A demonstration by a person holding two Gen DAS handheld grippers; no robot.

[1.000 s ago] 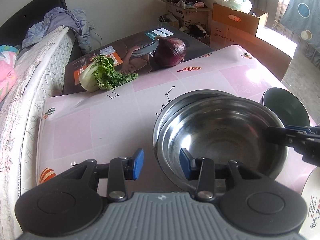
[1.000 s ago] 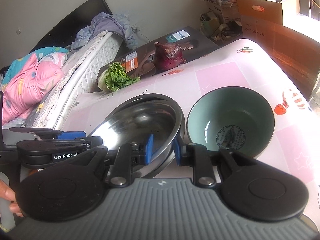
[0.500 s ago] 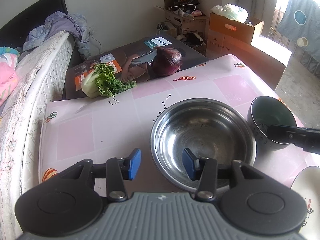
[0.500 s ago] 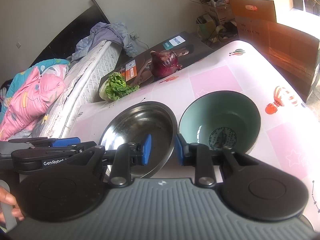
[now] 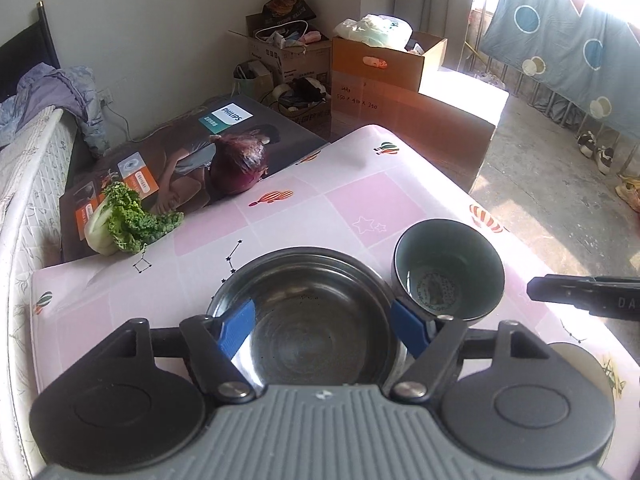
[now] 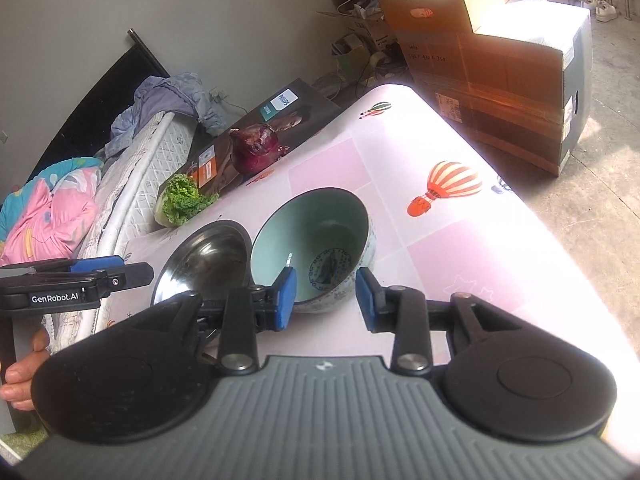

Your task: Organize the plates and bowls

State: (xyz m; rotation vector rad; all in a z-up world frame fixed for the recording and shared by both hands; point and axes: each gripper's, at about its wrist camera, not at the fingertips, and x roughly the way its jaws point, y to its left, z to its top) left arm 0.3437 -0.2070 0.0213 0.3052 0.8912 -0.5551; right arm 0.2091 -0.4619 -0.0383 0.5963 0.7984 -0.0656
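A: We start with the table (image 5: 372,204), covered in a pink cloth printed with balloons and stars, a mattress (image 6: 132,184) along its far side.

B: On it we see the steel bowl (image 5: 304,312) nearest the left gripper (image 5: 324,326), and just beside it, to its right in the left wrist view, the green bowl (image 5: 448,272). Both stand upright; whether their rims touch we cannot tell.

A: At the table's far edge a red onion (image 5: 238,166) rests on a printed box (image 5: 192,148), with a leafy cabbage (image 5: 120,224) nearby.

B: The left gripper's jaws have just been opening; they stand wide apart over the steel bowl, nothing pinched between them.

A: The right gripper (image 6: 326,296) has also just been opening. Its pads straddle the green bowl's near rim without pressing on it.
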